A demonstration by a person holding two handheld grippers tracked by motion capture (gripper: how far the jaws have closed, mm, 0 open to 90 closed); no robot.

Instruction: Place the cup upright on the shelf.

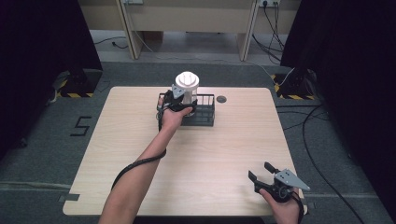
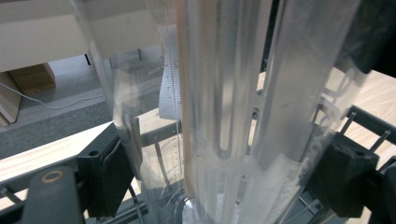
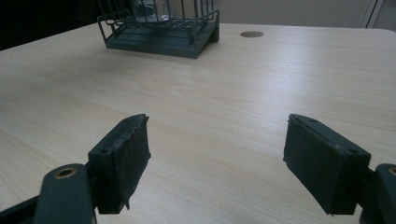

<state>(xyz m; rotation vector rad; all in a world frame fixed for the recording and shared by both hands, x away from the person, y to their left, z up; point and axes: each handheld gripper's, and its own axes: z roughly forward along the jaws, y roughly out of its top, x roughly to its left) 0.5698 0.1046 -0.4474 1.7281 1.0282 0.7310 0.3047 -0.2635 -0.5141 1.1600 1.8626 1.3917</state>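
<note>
Left gripper (image 1: 180, 103) clamps a clear plastic cylindrical container with a white lid (image 1: 187, 86) standing in a dark wire rack (image 1: 205, 115); right gripper (image 1: 263, 173) waits open.

On the light wooden table (image 1: 140, 135), the rack sits toward the far edge, near a small round hole (image 1: 221, 99) in the tabletop. In the left gripper view, the transparent container (image 2: 233, 112) stands upright between the two black pads (image 2: 343, 179), which press against its sides, with the rack's wires just behind. The right gripper (image 3: 217, 158) hovers near the table's near right corner, well apart from the rack (image 3: 161, 35), its jaws spread wide with nothing between them.
</note>
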